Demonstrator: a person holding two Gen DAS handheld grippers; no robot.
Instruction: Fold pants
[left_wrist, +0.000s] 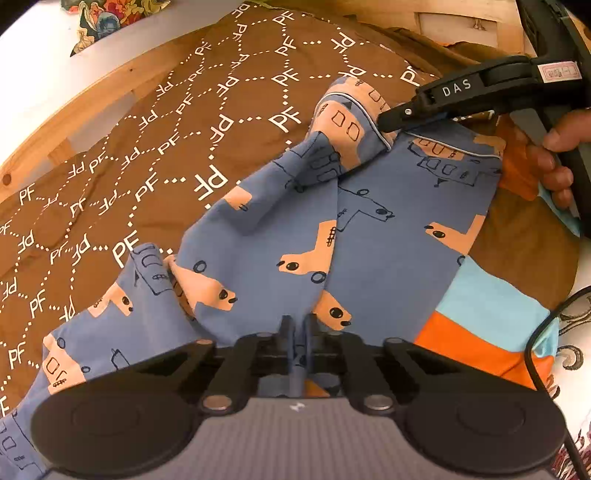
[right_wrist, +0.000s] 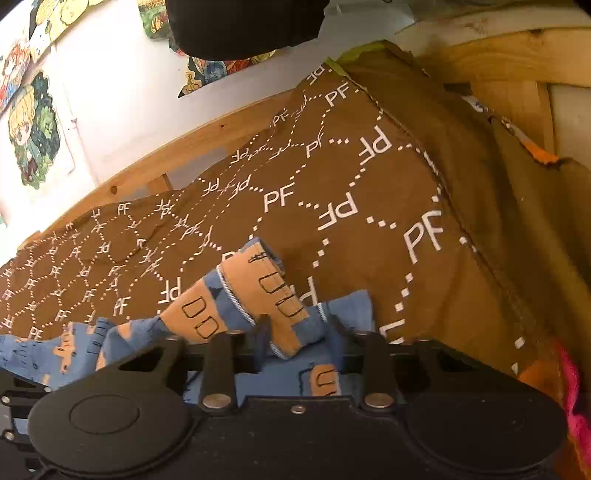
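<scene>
Blue pants (left_wrist: 388, 229) with orange car pictures lie spread on brown blanket (left_wrist: 155, 155) with white PF letters. Left gripper (left_wrist: 297, 325) low in front, fingers pressed together on pinch of blue pants cloth. Right gripper (left_wrist: 388, 122) far side, fingers clamped on pants edge with white trim; hand (left_wrist: 557, 158) holds its handle. From right wrist camera, right gripper (right_wrist: 299, 332) bites bunched pants edge (right_wrist: 258, 295). Striped cloth (left_wrist: 487, 314), light blue and orange, beside pants. Wooden frame (right_wrist: 177, 155) behind blanket.
</scene>
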